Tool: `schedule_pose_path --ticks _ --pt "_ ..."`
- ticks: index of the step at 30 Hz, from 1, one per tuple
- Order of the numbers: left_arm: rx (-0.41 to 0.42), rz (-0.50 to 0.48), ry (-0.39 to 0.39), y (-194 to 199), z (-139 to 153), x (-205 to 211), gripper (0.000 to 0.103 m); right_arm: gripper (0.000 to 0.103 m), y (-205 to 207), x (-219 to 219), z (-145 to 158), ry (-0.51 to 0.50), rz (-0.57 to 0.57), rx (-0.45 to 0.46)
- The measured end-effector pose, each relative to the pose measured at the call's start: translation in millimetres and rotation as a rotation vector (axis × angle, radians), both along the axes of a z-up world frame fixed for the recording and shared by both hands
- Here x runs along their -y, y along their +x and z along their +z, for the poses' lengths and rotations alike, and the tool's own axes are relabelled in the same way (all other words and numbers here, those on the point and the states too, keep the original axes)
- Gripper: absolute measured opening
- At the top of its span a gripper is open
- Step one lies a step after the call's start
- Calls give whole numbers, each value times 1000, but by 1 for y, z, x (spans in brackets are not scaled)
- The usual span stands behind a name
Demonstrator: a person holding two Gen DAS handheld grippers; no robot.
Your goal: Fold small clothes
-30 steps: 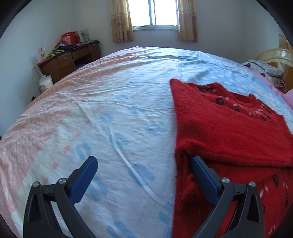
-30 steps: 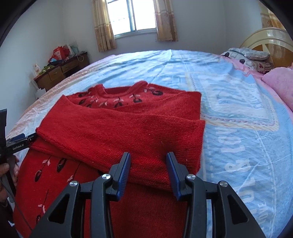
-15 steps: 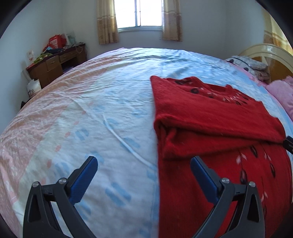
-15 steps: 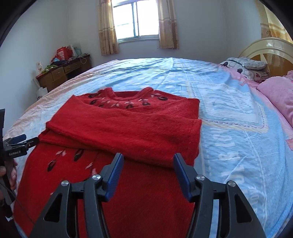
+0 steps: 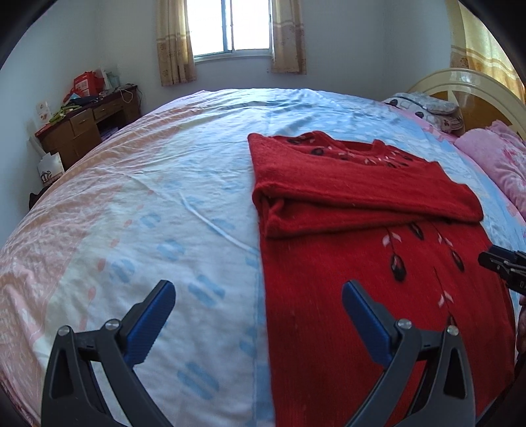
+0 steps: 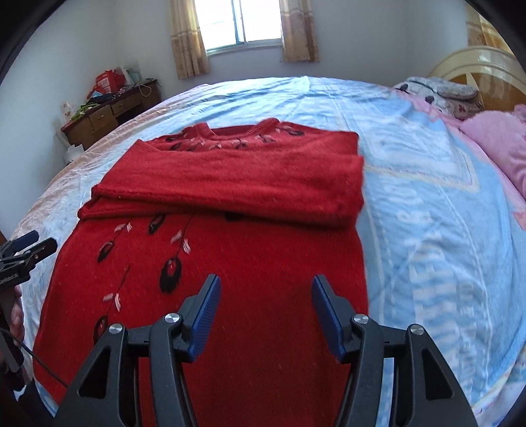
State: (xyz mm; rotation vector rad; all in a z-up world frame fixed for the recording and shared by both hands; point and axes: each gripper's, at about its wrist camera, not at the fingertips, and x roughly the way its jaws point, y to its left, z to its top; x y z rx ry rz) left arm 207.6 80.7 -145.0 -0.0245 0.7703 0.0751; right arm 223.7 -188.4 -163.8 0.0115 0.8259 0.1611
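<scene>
Lying flat on the pastel bedsheet [image 6: 427, 197], the fuzzy red sweater [image 6: 246, 269] had both sleeves folded across its chest, dark leaf embroidery showing below. The right gripper [image 6: 264, 312] hovered over its hem, jaws parted and empty; the left gripper [image 5: 258, 320] gaped wide, straddling its edge. A pink pillow [image 6: 496, 141] lay beyond.

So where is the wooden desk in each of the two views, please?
Left wrist view: the wooden desk stands far left, against the wall beyond the bed.
Right wrist view: the wooden desk stands upper left, beyond the red sweater.
Shared landmark: the window with curtains.
</scene>
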Motion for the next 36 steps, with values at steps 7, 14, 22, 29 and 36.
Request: schedule_pose_path --ticks 7,14,22,29,36 --pt "-28 -37 -1 -24 -4 5 103 58 -25 -1 -2 0 18 -40" --pt "-47 -60 -36 -51 -8 5 103 58 -57 -15 -7 -24 75 -81" --pt "-92 -86 -94 -86 -17 5 96 62 -95 -26 -16 -74 123 -113" --pt "-178 -104 -205 -108 -33 1 67 63 -121 -30 -19 -86 150 -124" --pt "-205 -132 -245 -121 -38 7 53 63 -128 -30 -20 -87 141 -123"
